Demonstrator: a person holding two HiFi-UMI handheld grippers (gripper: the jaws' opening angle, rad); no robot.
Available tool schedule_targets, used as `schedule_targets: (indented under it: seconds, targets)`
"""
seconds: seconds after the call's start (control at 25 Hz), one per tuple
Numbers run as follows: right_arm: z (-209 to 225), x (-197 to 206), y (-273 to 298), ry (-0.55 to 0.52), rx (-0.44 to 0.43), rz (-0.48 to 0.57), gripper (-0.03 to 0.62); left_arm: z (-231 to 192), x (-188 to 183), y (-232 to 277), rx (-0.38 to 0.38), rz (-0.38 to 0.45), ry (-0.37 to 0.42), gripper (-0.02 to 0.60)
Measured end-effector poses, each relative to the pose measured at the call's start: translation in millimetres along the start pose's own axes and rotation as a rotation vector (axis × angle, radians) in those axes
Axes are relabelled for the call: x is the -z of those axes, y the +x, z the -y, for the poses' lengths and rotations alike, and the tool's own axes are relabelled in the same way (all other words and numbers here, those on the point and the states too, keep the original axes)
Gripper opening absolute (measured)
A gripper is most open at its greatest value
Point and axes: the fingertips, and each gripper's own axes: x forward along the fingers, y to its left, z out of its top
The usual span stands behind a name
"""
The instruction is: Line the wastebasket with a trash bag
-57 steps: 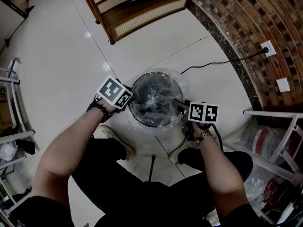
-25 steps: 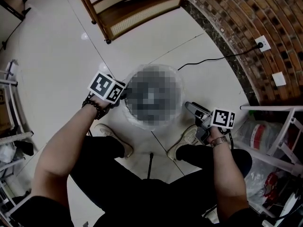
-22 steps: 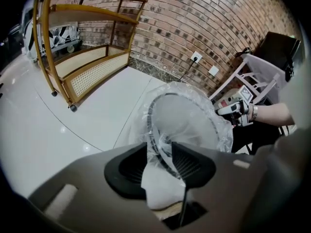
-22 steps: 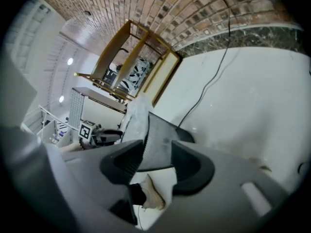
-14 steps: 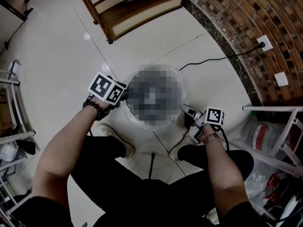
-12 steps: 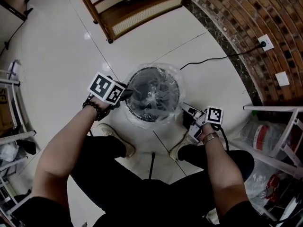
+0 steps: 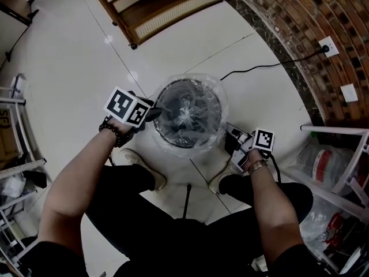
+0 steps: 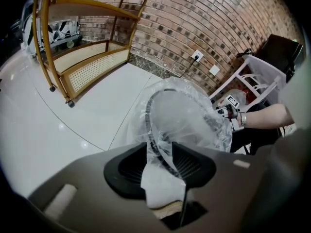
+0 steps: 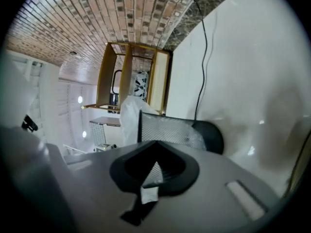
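Our left hand-held gripper clamps the trash bag on the wastebasket rim. Our right hand-held gripper is closed beside it, so tugging may tear the bag.

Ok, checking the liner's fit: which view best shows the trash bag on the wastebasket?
The head view: the trash bag shows draped all round the wastebasket rim. The left gripper view shows only one stretch between its jaws; the right gripper view, a scrap beside the mesh wall.
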Motion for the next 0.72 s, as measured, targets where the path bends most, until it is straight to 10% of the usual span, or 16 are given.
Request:
schedule_targets:
  seconds: [0.16,0.28,0.4,0.72]
  targets:
    - [-14,-14,1,0.089,-0.115,0.046,0.206,-1,0,0,0.002,0.003,-0.013,0.169]
    - [-28,-20,9,0.121,-0.196,0.052,0.191,0,-1,-1,0.006,0.004,-0.015,0.169]
    - [-32,-20,16,0.114,-0.212,0.049,0.04,0,0,-1,0.008,0.001,-0.015,0.169]
    - [-28,-15,5,0.113,-0.222,0.073,0.038,-3,1,2,0.005,-0.003,-0.02,0.169]
